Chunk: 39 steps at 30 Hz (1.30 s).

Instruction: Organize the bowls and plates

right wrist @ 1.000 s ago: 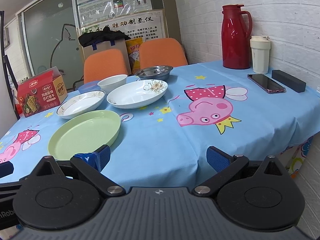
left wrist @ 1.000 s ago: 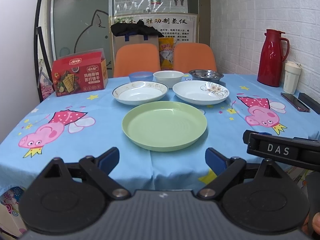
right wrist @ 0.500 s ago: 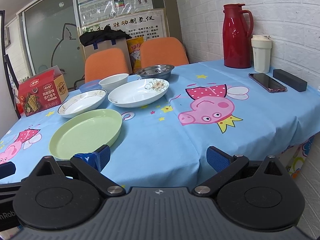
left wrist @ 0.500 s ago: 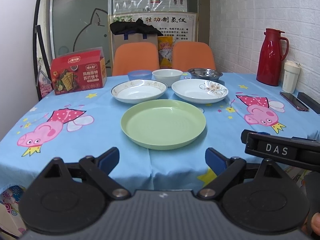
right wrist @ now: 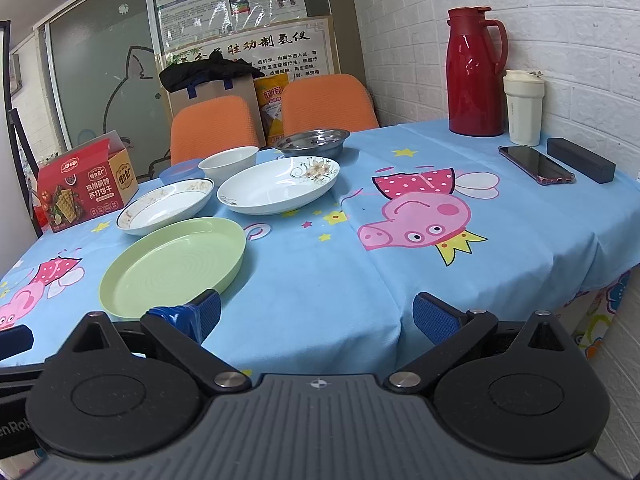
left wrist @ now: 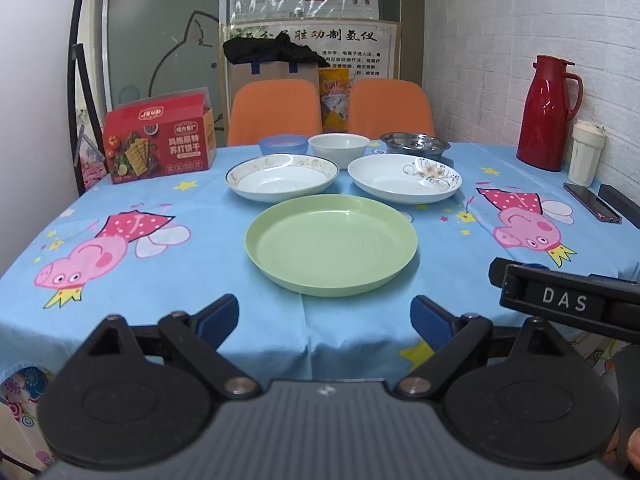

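Nothing has moved since before: both the left tool point(left wrist: 325, 320) and right tool point(right wrist: 316, 316) stay wide and empty, just before the green plate point(left wrist: 331, 243) on the tabletop point(left wrist: 120, 300).

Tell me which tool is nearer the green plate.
Left. The left tool sits straight in front of the green plate, near its front rim; the right tool is off to the plate's right.

A plain pale-green round plastic plate point(left wrist: 331, 243) lay on a sky-blue cartoon-pig-printed tablecloth point(left wrist: 160, 280). One white ceramic plate point(left wrist: 282, 177) was gold-and-navy rimmed, another white ceramic plate point(left wrist: 404, 178) bore brown flowers. The tall plastic thermos jug point(right wrist: 474, 72) was glossy red.
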Motion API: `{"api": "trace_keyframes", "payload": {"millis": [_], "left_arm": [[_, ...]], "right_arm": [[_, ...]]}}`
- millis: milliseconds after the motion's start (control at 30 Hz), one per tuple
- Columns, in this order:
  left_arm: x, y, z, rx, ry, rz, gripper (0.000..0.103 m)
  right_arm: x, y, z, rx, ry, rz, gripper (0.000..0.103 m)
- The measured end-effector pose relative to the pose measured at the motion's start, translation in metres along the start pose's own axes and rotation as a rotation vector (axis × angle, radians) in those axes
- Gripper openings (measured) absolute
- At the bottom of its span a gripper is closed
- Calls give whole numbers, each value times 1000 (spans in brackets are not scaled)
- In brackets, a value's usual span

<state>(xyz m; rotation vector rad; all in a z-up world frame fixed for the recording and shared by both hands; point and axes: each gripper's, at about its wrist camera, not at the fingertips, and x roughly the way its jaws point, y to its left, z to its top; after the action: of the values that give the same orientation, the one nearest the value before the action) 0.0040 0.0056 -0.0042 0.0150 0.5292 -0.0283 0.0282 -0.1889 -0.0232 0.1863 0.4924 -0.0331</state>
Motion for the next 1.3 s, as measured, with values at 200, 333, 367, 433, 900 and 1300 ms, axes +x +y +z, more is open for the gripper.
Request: {"api": "trace_keyframes", "payload": {"millis": [200, 333, 367, 433, 900, 1300], "left_arm": [[14, 27, 8, -53, -3, 17, 92], [39, 50, 15, -108, 42, 33, 92], [44, 53, 17, -114, 50, 36, 92], [57, 58, 22, -117, 76, 54, 92], [153, 89, 71, -114, 283, -76, 92], [179, 83, 69, -23, 310, -137, 92]], "right_arm": [[3, 0, 1, -1, -20, -8, 90], [22, -2, 0, -5, 13, -31, 90], [28, -2, 0, -9, 24, -27, 90], [39, 1, 1, -17, 50, -12, 90], [126, 50, 29, -177, 181, 164, 90], [145, 58, 29, -282, 174, 208, 91]]}}
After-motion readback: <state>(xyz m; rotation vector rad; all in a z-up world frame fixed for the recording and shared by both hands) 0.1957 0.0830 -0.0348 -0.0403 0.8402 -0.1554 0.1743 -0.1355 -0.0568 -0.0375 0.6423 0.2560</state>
